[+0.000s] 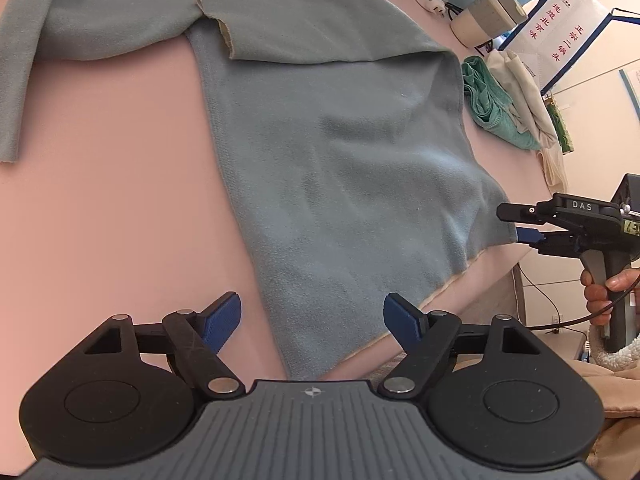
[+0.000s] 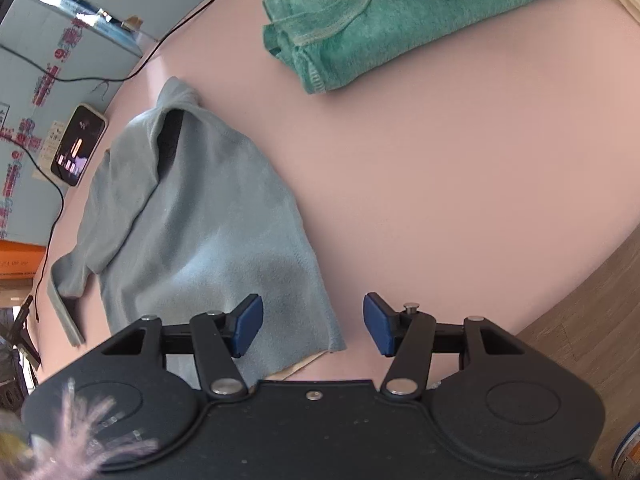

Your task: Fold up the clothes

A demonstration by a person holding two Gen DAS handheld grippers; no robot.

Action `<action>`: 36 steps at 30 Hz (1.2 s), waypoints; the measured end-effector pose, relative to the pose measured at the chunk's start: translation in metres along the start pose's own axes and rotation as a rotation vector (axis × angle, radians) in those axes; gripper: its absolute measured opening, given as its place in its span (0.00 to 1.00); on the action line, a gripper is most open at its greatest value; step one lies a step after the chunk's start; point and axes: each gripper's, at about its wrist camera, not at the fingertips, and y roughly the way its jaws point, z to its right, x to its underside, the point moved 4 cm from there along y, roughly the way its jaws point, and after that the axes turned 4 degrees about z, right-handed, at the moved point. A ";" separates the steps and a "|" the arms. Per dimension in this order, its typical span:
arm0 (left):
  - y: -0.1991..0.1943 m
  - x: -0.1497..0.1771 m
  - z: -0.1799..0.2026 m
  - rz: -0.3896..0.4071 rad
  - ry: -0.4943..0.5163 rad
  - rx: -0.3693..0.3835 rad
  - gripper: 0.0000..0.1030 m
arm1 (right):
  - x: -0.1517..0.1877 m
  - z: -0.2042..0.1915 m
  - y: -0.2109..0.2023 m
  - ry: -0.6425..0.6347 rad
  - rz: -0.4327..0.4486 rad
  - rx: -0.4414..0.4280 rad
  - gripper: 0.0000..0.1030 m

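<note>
Two tools over one soft, fuzzy grey-blue fleece top (image 1: 340,152), spread flat on the smooth pink counter (image 1: 120,220): left tool (image 1: 312,320) has its blue pads gaping, the hem's near corner between them, untouched; right tool (image 2: 313,328) spread too, hem corner just inside its left pad; one sleeve lies folded across the chest; a folded teal towel (image 2: 380,28) sits well apart

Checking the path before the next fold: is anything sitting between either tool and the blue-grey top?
Nothing visible. The left tool and right tool hang open right at the hem of the blue-grey top. The green towel lies apart, further back.
</note>
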 end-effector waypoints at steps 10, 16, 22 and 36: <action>0.007 0.003 0.009 -0.027 0.047 0.060 0.72 | 0.013 -0.005 -0.024 0.039 -0.012 -0.078 0.03; 0.001 0.004 0.011 -0.043 0.090 0.036 0.73 | 0.018 0.005 -0.052 0.073 0.046 -0.034 0.03; 0.004 0.006 0.009 -0.070 0.105 0.021 0.73 | 0.018 0.026 -0.019 0.060 0.023 0.120 0.08; -0.014 -0.038 0.025 0.109 0.172 -0.013 0.74 | -0.010 -0.078 -0.021 -0.281 0.185 0.046 0.21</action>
